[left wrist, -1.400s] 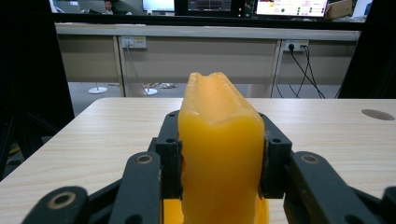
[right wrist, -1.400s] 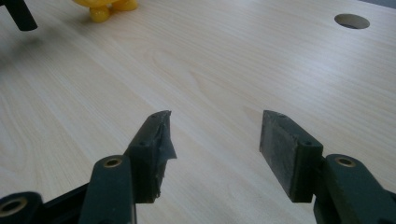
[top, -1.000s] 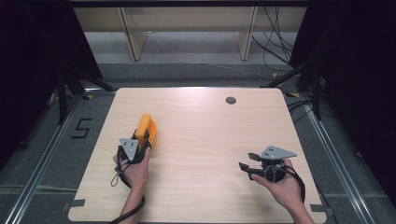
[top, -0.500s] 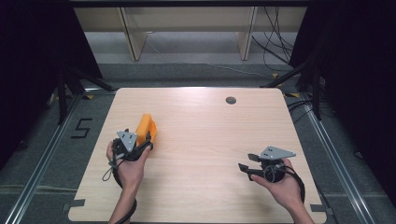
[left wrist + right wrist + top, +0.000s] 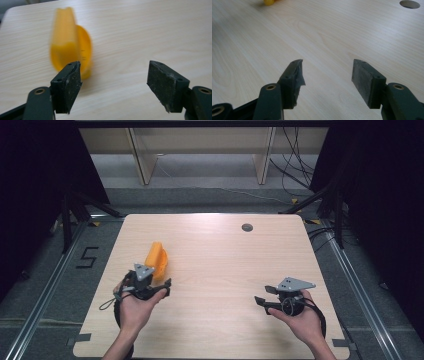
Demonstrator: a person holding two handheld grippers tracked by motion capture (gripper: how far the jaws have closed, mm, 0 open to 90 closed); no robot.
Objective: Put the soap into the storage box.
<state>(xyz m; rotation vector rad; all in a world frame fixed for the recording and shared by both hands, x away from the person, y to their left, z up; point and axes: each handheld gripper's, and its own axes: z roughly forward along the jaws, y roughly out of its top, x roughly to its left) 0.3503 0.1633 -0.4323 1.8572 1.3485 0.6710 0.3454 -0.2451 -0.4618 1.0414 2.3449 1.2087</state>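
An orange curved plastic object (image 5: 156, 259) lies on the left part of the wooden table (image 5: 225, 255). My left gripper (image 5: 152, 281) is held just on the near side of it, open, with nothing between the jaws. In the left gripper view the orange object (image 5: 68, 50) sits a little ahead and to the left of the open gripper (image 5: 113, 75), behind the left pad (image 5: 71, 87), apart from it. My right gripper (image 5: 264, 296) hovers over the right front of the table, open and empty, pointing left. The right gripper view has its gripper (image 5: 325, 72) above bare wood.
A round cable hole (image 5: 247, 227) is in the far middle-right of the table top, also seen as the hole (image 5: 409, 3). A yellow-orange bit (image 5: 269, 2) shows at the top edge. Dark floor, cables and shelf legs (image 5: 140, 162) surround the table.
My left hand shifted a little left and then back beside the orange object, turning slightly. The orange object and the right gripper have stayed in place.
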